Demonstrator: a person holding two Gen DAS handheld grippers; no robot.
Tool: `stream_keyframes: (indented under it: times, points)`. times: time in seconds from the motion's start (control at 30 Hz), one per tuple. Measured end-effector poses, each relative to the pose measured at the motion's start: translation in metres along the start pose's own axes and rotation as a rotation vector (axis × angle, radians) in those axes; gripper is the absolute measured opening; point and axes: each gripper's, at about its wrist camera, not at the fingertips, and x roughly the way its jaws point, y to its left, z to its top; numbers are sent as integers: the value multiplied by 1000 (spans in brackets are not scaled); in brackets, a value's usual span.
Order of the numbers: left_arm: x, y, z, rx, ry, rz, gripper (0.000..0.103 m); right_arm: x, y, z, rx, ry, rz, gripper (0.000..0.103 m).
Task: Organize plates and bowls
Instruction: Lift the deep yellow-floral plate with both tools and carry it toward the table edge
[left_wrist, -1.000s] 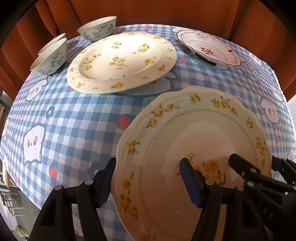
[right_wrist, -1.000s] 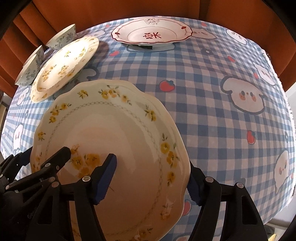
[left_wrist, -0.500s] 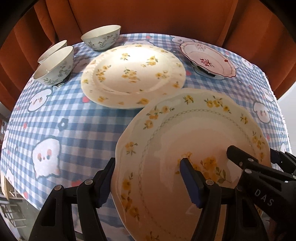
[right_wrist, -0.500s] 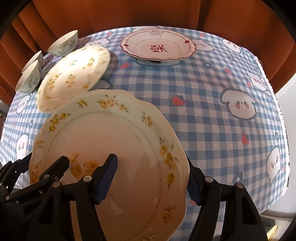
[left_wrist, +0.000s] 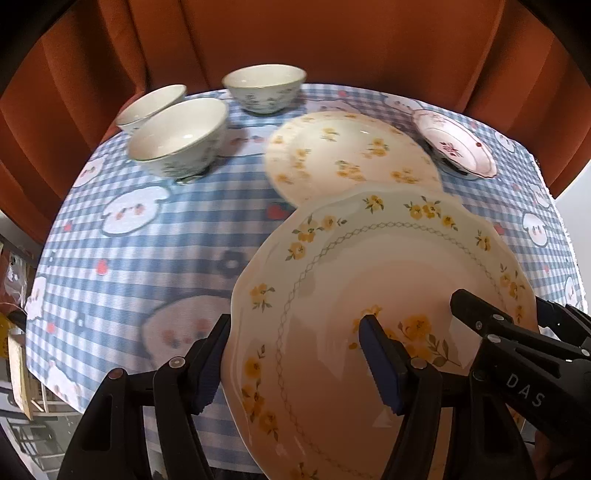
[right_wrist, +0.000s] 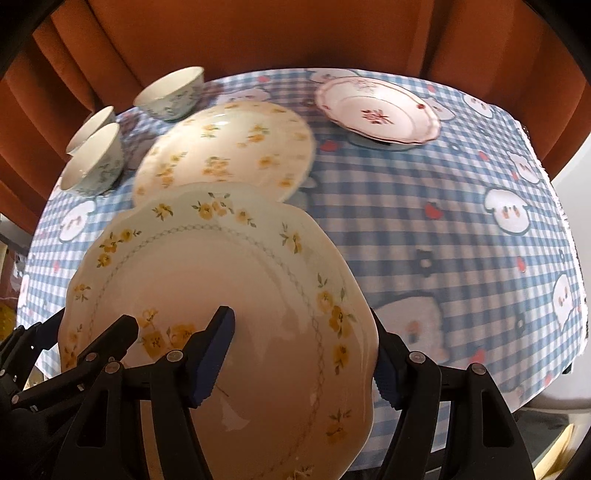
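Both grippers hold one scalloped cream plate with yellow flowers (left_wrist: 388, 273) (right_wrist: 229, 266) lifted above the table. My left gripper (left_wrist: 295, 354) is shut on its left rim; my right gripper (right_wrist: 303, 354) is shut on its right rim. Each gripper shows at the edge of the other's view. A larger round yellow-flowered plate (left_wrist: 351, 155) (right_wrist: 229, 147) lies on the checked cloth just beyond the held plate. A red-patterned plate (left_wrist: 454, 146) (right_wrist: 376, 110) sits at the far right. Three white floral bowls (left_wrist: 181, 138) (left_wrist: 264, 86) (right_wrist: 94, 162) stand at the far left.
The table wears a blue checked cloth with cartoon figures (left_wrist: 147, 240) (right_wrist: 461, 240). Orange curtains (left_wrist: 332, 37) hang close behind it. The table's right edge (right_wrist: 569, 221) and near left edge (left_wrist: 37, 332) drop off to the floor.
Both grippers have raised the scalloped plate higher and carried it back and left; its far rim now overlaps the round plate in view, and the bowls look nearer.
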Motion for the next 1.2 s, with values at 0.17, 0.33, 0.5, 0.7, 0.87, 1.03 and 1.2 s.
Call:
stream_keyframes:
  times: [0.17, 0.33, 0.5, 0.7, 0.87, 1.03, 1.2]
  points:
    - [-4, 36, -2, 12, -12, 9, 69, 2, 39, -4, 10, -8, 7, 72]
    - [-1, 73, -7, 23, -7, 18, 69, 7, 77, -10, 25, -14, 12, 72]
    - [4, 107, -14, 17, 9, 23, 69, 14, 113, -14, 23, -9, 19, 72]
    - [18, 131, -22, 25, 64, 18, 69, 28, 139, -19, 31, 32, 6, 72]
    - [35, 144, -26, 22, 126, 4, 69, 40, 152, -19, 36, 64, -10, 71]
    - [45, 149, -22, 25, 138, -4, 69, 52, 158, -16, 41, 99, -24, 71]
    - [52, 146, -13, 37, 122, -10, 71, 62, 159, -8, 55, 120, -44, 71]
